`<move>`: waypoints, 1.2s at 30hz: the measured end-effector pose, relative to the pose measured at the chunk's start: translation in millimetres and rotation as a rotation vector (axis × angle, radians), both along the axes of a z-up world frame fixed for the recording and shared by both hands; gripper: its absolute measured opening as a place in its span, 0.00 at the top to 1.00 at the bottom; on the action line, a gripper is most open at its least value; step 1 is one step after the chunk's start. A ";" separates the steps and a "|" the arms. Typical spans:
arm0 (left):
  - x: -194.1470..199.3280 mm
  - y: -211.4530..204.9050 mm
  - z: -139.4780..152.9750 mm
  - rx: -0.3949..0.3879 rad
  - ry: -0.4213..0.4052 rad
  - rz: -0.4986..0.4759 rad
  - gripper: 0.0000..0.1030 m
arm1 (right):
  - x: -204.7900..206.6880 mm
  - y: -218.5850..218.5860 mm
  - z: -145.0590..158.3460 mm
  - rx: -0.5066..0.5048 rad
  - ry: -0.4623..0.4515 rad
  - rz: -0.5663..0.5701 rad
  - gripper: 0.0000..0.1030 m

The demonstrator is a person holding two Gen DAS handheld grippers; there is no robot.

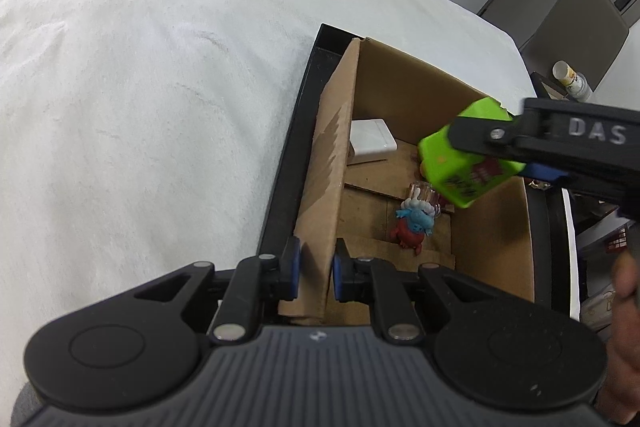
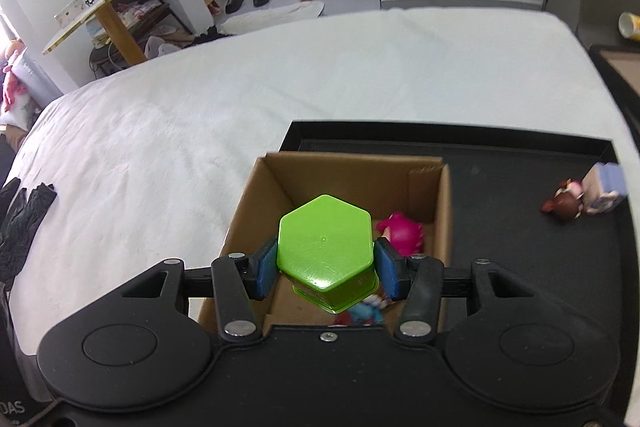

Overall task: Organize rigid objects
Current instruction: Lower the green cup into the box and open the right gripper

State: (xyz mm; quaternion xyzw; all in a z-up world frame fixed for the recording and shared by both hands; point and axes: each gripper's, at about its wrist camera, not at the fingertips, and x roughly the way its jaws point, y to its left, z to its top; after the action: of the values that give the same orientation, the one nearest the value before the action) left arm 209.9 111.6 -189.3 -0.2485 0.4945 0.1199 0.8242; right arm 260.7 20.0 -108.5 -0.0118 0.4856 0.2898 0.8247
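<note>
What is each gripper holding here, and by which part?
The right gripper clamps the green hexagonal container by two opposite side faces, above the cardboard box. The left gripper pinches the box's left wall flap near its edge.

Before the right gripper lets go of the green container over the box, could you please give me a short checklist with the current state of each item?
1. Right gripper clamps the green container on both sides: ok.
2. Container is above the cardboard box opening: ok.
3. Left gripper straddles the box flap: ok; actual contact: cannot tell.
4. Landing spot free: not ok; the blue and red figurine and pink toy lie beneath.
5. White box clear of the drop: ok.
6. Box sits inside the black tray: ok.
</note>
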 end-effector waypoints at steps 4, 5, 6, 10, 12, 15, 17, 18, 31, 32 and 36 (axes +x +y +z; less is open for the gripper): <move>0.2 2.4 -1.1 -0.007 0.001 -0.003 0.86 | -0.7 7.2 -6.4 0.017 0.040 0.007 0.52; 0.0 3.2 -1.3 -0.008 0.002 -0.003 0.86 | -0.5 9.1 -8.5 0.019 0.050 0.006 0.52; 0.3 3.6 -1.2 -0.009 0.003 -0.003 0.86 | -0.5 11.4 -10.7 0.016 0.059 0.003 0.52; 1.0 3.6 -1.3 -0.007 0.005 -0.008 0.86 | 0.4 17.4 -20.8 0.004 0.103 -0.007 0.52; 1.4 3.6 -1.3 -0.009 0.006 -0.008 0.86 | -0.8 20.0 -25.4 -0.004 0.115 -0.008 0.52; 2.1 4.3 -1.7 -0.011 0.006 -0.006 0.86 | -3.2 24.0 -30.3 -0.002 0.136 -0.009 0.52; 0.8 4.4 -2.0 -0.012 0.006 -0.003 0.86 | -2.8 25.0 -33.9 0.003 0.154 -0.014 0.51; 0.7 4.2 -2.1 -0.011 0.006 -0.005 0.86 | -2.3 24.9 -36.0 0.005 0.169 -0.018 0.51; -1.6 3.2 -1.7 -0.002 0.004 -0.002 0.86 | -3.2 -2.6 -15.4 0.079 0.170 -0.001 0.47; -1.8 3.2 -1.6 -0.001 0.004 -0.001 0.86 | -4.1 -5.0 -12.7 0.081 0.162 0.003 0.47; -1.8 2.3 -1.3 0.008 0.005 0.000 0.86 | -5.9 -18.2 -1.4 0.089 0.134 0.010 0.47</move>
State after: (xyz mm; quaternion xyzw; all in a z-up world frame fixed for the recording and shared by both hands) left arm 208.1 114.0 -190.6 -0.2450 0.4962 0.1224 0.8239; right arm 254.8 1.8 -109.9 0.0418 0.5263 0.3155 0.7885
